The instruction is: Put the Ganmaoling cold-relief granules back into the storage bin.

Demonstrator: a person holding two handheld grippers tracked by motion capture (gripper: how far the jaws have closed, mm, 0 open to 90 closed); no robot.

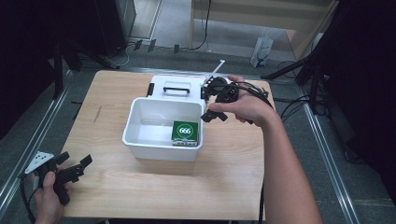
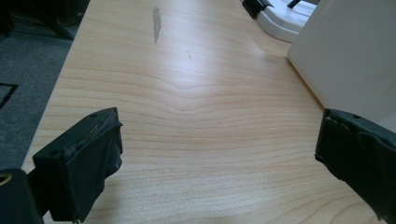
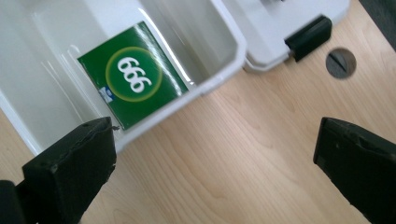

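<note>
Right claw (image 1: 211, 105) wide, empty; glossy green carton (image 1: 185, 133) flat inside white plastic box (image 1: 161, 150); left claw (image 1: 74, 164) wide.

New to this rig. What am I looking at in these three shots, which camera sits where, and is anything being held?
No robot here: a person holds a handheld two-jaw gripper in each hand. The high view looks down on the wooden table from above the person's side. The left gripper sits at the near left corner; the right gripper hangs just past the right rim of the white bin. The other two shots come from cameras riding on the grippers, looking along their black jaws. In the bin lies a green box marked 666. The bin's white lid, with black latches, lies flat behind it. Both pairs of jaws stand open with nothing between them, so nothing is held.
</note>
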